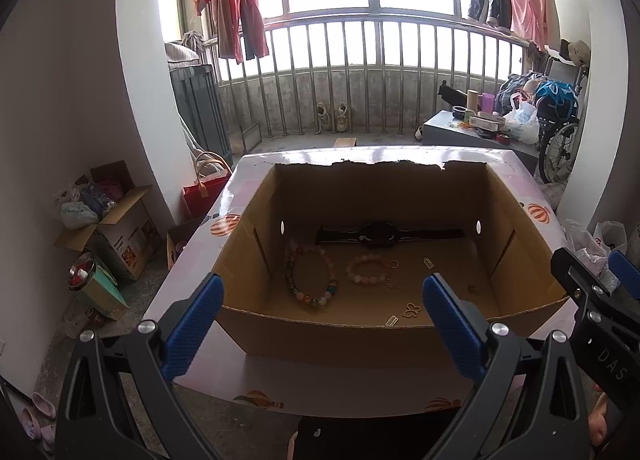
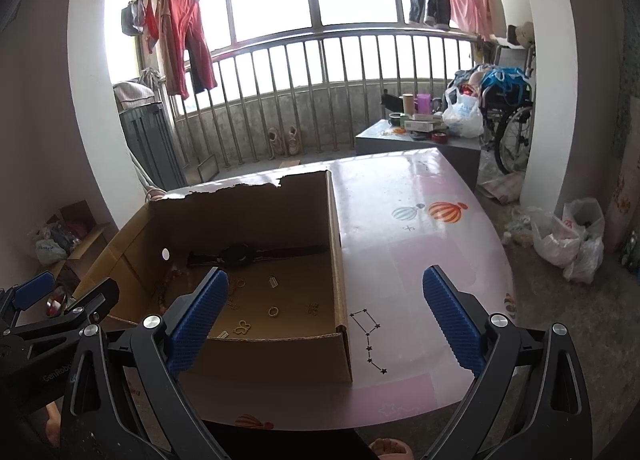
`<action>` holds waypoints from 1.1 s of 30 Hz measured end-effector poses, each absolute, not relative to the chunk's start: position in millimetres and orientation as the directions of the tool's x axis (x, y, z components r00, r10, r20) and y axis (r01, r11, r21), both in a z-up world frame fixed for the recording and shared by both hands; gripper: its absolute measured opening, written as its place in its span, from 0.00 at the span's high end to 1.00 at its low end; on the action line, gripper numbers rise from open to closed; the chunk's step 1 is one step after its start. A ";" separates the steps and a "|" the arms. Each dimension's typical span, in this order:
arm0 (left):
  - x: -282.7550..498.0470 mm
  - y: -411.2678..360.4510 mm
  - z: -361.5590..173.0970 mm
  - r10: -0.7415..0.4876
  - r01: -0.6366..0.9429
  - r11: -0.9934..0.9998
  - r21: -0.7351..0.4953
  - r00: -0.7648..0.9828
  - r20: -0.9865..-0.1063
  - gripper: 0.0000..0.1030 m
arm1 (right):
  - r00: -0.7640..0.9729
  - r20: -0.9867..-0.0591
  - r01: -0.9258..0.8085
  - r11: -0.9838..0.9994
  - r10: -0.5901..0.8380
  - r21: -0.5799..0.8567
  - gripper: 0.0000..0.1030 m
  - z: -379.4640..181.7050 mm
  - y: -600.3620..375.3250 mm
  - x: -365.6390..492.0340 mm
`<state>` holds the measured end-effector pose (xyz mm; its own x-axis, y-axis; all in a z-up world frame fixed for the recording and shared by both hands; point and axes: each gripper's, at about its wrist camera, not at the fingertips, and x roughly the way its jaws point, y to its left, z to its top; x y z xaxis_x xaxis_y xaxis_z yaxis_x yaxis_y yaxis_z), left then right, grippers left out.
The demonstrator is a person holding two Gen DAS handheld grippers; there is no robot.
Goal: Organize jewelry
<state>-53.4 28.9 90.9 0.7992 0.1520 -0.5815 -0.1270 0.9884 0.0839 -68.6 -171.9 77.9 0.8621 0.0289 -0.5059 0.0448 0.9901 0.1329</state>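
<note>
- Both tools, left (image 1: 322,302) and right (image 2: 324,310), gape wide, empty.
- Jewelry lies in the box (image 1: 256,324) on the counter (image 2: 420,244): watch (image 1: 378,235), bracelets (image 1: 310,276).
- Risk: tiny charms (image 1: 411,310) slipping from blunt pads.

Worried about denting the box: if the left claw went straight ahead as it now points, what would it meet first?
Probably the cardboard box's near wall, which lies between the open left claw and the bracelets; depth is unclear, so it might pass over the rim.

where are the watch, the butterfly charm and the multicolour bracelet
watch (image 1: 376,235), left wrist view, on its dial
butterfly charm (image 1: 411,311), left wrist view, on its middle
multicolour bracelet (image 1: 318,300), left wrist view, on its near beads
</note>
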 end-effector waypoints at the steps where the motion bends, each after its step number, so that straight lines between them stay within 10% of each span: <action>1: -53.5 28.7 90.9 0.152 -0.126 0.988 0.084 0.799 -0.581 0.05 | 0.863 -0.504 0.043 0.990 0.032 0.137 0.09 78.4 -172.2 -67.7; 33: -58.3 34.6 95.4 0.196 -0.159 0.981 0.113 0.796 -0.573 0.05 | 0.861 -0.505 0.019 0.988 0.061 0.152 0.09 78.7 -169.8 -66.7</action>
